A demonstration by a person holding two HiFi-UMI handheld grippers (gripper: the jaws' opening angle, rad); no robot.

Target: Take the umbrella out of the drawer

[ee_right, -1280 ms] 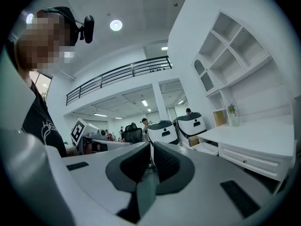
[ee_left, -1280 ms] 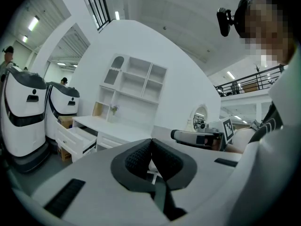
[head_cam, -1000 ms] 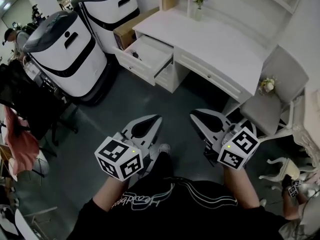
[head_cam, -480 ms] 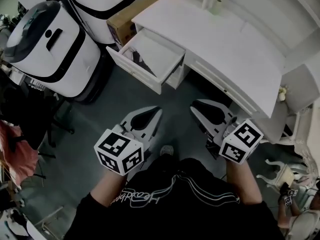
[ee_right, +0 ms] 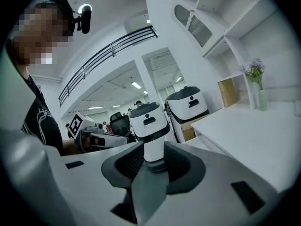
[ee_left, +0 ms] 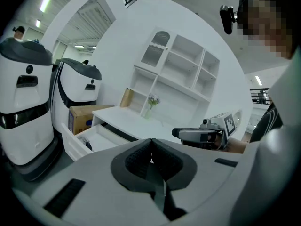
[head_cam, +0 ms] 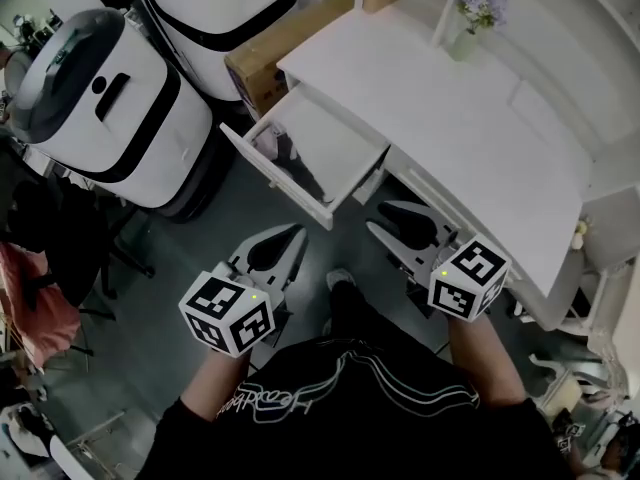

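Note:
The white drawer (head_cam: 272,176) of the desk (head_cam: 450,118) stands pulled out. A dark, narrow thing lies inside along its left part, apparently the umbrella (head_cam: 293,163); in the left gripper view it shows as a small dark shape (ee_left: 88,145). My left gripper (head_cam: 299,231) hovers just short of the drawer front, shut and empty (ee_left: 151,140). My right gripper (head_cam: 379,215) is level beside it, under the desk's front edge. Its jaws are opening, with a narrow gap and nothing between them (ee_right: 154,145).
Two large white robot units (head_cam: 95,108) (head_cam: 225,3) stand left of the desk, with a cardboard box (head_cam: 280,53) between them and it. A vase of flowers (head_cam: 468,13) stands on the desktop. Chairs and people crowd the far left.
Both grippers have come forward with me, down toward the open drawer, which now lies just ahead of the jaws. The right jaws have parted slightly.

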